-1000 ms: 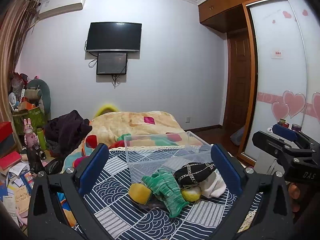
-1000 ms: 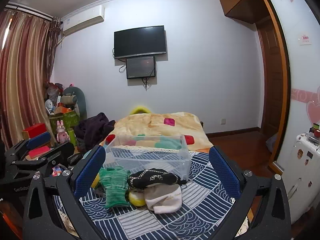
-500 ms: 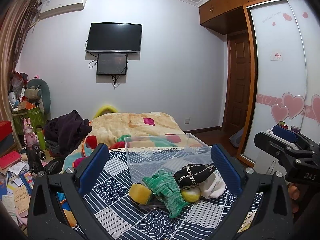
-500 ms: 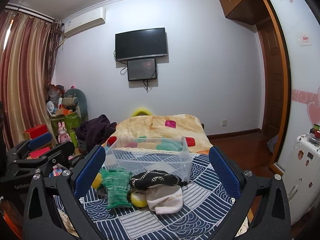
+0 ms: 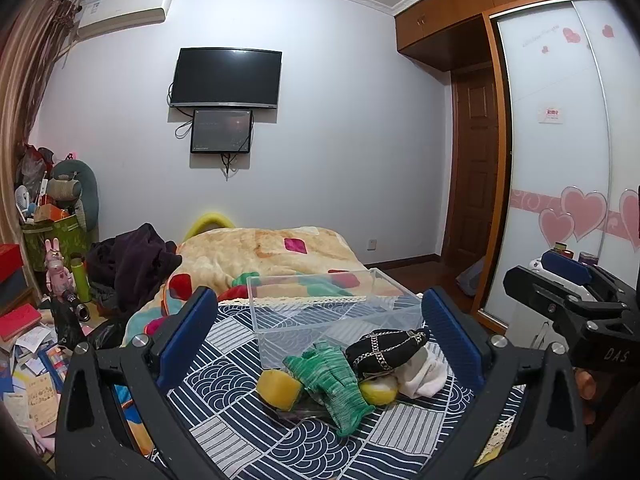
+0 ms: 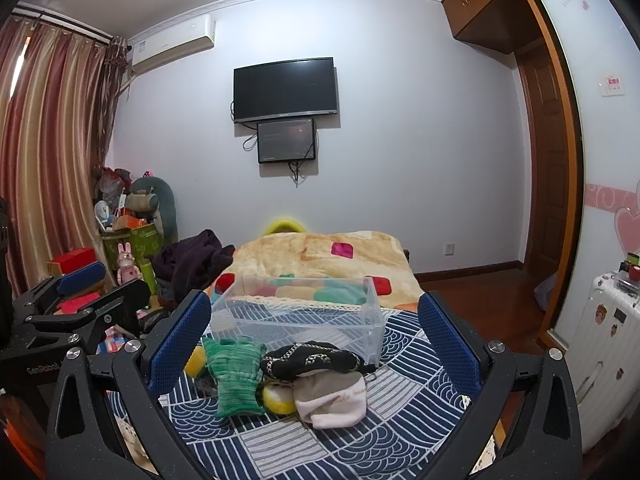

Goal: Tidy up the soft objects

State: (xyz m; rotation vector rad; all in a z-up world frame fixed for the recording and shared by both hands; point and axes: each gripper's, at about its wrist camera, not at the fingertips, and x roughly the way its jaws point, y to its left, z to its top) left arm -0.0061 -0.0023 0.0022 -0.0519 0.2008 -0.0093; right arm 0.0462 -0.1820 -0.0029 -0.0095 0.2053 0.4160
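A pile of soft things lies on the blue patterned cloth (image 5: 224, 412) before a clear plastic box (image 5: 332, 312): a green glove (image 5: 332, 380), a yellow sponge (image 5: 278, 390), a black item with a chain pattern (image 5: 386, 350), a yellow ball (image 5: 378, 392) and a white cloth (image 5: 422, 372). The right wrist view shows the same box (image 6: 298, 316), glove (image 6: 236, 376), black item (image 6: 312, 362), ball (image 6: 276, 398) and cream cloth (image 6: 332, 400). My left gripper (image 5: 318, 332) and right gripper (image 6: 314, 332) are both open and empty, held back from the pile.
A bed with an orange blanket (image 5: 272, 252) lies behind the box. Dark clothes (image 5: 132, 264) and cluttered toys and books (image 5: 40, 280) are at the left. A wardrobe with heart stickers (image 5: 572, 184) and a white suitcase (image 6: 604, 344) stand at the right.
Both views have shifted only slightly; the grippers stay open and the pile has not moved.
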